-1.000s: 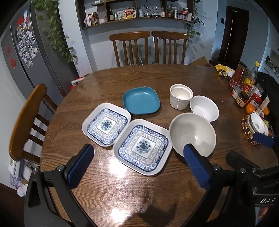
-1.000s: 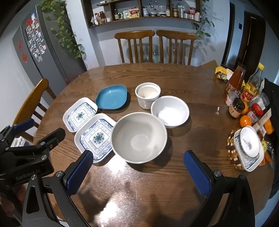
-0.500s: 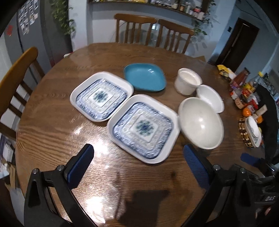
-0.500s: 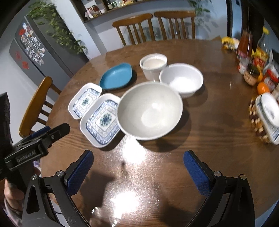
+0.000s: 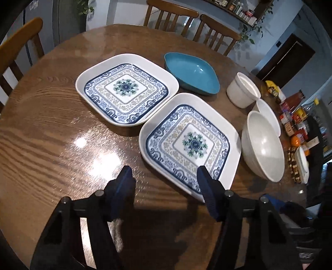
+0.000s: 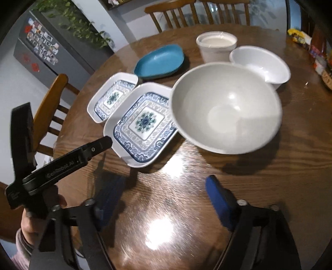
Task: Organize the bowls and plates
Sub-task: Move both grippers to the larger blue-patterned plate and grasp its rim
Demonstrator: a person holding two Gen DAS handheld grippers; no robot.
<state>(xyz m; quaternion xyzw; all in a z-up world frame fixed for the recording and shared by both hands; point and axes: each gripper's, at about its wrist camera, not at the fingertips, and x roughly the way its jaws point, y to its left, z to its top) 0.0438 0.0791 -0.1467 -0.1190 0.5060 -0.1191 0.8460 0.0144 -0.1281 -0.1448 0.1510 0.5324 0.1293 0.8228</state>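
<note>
Two square blue-patterned plates lie side by side on the round wooden table (image 5: pixel 41 133): the near plate (image 5: pixel 189 143) (image 6: pixel 143 122) and the far plate (image 5: pixel 126 89) (image 6: pixel 112 97). Behind them sit a teal dish (image 5: pixel 192 72) (image 6: pixel 159 62), a white cup (image 5: pixel 242 90) (image 6: pixel 216 45), a small white bowl (image 5: pixel 268 117) (image 6: pixel 261 64) and a large white bowl (image 5: pixel 262 145) (image 6: pixel 226 110). My left gripper (image 5: pixel 165 176) is open and empty, its fingers at the near plate's front edge. My right gripper (image 6: pixel 166 187) is open and empty, just in front of the large bowl.
Wooden chairs stand at the far side (image 5: pixel 172 14) and at the left (image 5: pixel 18 47). Bottles, jars and fruit (image 5: pixel 294 122) crowd the table's right edge. The left gripper's body (image 6: pixel 58 164) shows in the right wrist view at the left.
Both grippers have moved down and forward toward the dishes. Both sets of fingers have narrowed from fully wide to a smaller opening. The dishes have not moved.
</note>
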